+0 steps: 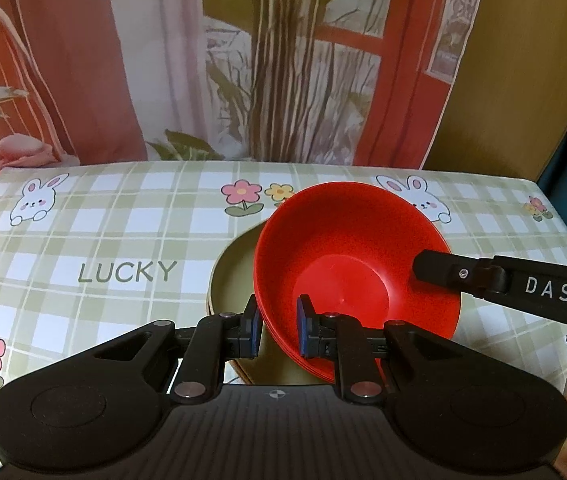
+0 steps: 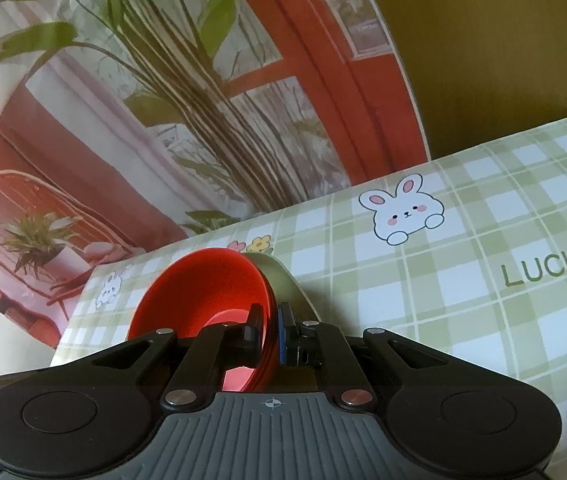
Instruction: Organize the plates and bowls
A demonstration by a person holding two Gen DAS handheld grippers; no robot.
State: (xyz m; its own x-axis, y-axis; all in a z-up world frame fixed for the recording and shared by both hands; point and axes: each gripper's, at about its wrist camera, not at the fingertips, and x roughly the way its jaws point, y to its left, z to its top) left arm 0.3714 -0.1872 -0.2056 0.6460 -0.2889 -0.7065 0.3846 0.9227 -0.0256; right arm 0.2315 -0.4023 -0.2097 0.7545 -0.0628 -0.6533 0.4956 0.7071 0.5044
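The left tongs (image 1: 278,330) pinch the near rim of a stack of shiny red plastic bowls (image 1: 357,264). One blue pad (image 1: 303,330) is inside the top bowl and the other is outside, with the rim between them. The right tongs (image 2: 269,330) pinch the other side of the same red bowls (image 2: 199,300), and they are almost closed on the rim. In the left view, the right tongs (image 1: 423,270) come in from the right and touch the far rim. The bowls are tilted up and sit over a round olive-green plate (image 1: 235,272). The plate lies on the table with a green checked cloth with bunnies and flowers (image 1: 123,216). A picture curtain with red doors and a plant (image 1: 275,60) hangs behind the table.
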